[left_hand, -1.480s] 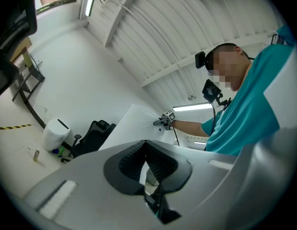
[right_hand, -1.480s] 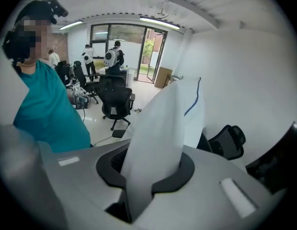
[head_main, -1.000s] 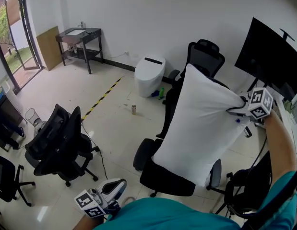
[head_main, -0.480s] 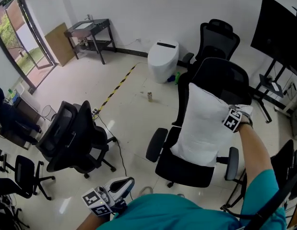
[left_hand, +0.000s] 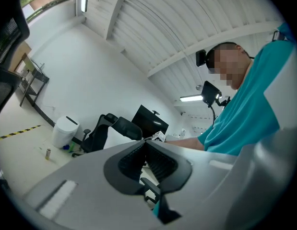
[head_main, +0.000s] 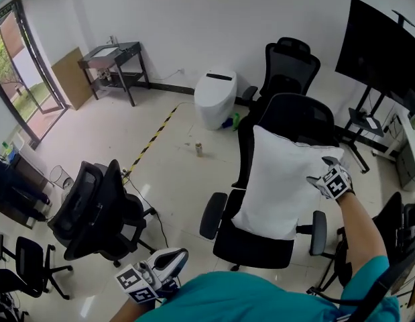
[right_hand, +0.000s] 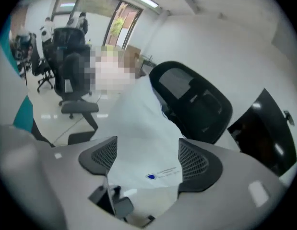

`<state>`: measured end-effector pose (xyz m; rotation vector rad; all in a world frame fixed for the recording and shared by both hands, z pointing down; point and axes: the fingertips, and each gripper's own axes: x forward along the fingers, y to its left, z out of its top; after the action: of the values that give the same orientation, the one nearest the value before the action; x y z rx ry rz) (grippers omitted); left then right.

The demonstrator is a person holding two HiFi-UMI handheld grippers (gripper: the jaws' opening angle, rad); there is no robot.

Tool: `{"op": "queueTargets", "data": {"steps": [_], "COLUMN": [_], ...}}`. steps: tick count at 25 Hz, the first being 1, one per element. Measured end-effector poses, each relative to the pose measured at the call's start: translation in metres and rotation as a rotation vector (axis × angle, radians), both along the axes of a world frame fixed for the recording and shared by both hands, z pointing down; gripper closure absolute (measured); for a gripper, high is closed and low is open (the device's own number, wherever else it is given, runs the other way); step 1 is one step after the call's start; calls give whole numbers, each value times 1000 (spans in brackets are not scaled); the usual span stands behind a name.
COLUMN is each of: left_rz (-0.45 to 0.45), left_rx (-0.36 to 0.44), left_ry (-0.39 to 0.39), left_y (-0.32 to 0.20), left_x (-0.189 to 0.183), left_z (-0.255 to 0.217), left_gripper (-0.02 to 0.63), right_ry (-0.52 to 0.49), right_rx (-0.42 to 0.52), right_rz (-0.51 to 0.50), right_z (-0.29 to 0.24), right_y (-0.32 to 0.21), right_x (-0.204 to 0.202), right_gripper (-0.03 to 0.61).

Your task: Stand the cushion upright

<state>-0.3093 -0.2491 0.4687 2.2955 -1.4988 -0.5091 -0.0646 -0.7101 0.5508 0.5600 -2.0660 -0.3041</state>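
The white cushion (head_main: pixel 277 180) stands upright on the seat of a black office chair (head_main: pixel 298 116) and leans against its backrest. My right gripper (head_main: pixel 320 177) is at the cushion's upper right corner. In the right gripper view its jaws (right_hand: pixel 146 159) are opening; the cushion (right_hand: pixel 138 123) lies between the pads, which stand apart from the fabric. My left gripper (head_main: pixel 172 259) hangs low at the bottom left, far from the chair. In the left gripper view its pads (left_hand: pixel 144 145) meet with nothing between them.
A second black chair (head_main: pixel 93 203) stands at the left and a third (head_main: pixel 287 69) behind the cushion's chair. A white floor unit (head_main: pixel 214 98), a small can (head_main: pixel 199 149), striped floor tape (head_main: pixel 150 136), a dark side table (head_main: pixel 110 52) and a black screen (head_main: pixel 381 52) ring the room.
The right gripper came down with the cushion, from held high above the chair to resting on the seat against the backrest. Its jaws have spread apart. The left gripper barely moved.
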Motion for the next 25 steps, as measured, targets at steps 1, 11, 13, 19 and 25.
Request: {"op": "queueTargets", "data": {"steps": [1,11,13,19,25], "left_rz": [13,338,398,512,527], "left_rx": [9,66,70,100,129], "left_ry": [4,40,40,15,-8], "left_y": [-3,-30,-38,-28,22], "left_x": [-4,-8,-3,48,118], "left_z": [-3,-18,-18,-31,-43], "left_gripper": [602,602,603,602,603], "right_ry": [-99,-974,-946,-900,-897], "right_rx": [-45,-658,-671,-670,-617], "right_rz": [11,214,242,152,25], "right_z": [-12,-15,7,11,-14], "right_y": [17,289,325,405,465], "right_x": [2,30,18,18,70], "right_gripper": [181,560,577,577,577]}}
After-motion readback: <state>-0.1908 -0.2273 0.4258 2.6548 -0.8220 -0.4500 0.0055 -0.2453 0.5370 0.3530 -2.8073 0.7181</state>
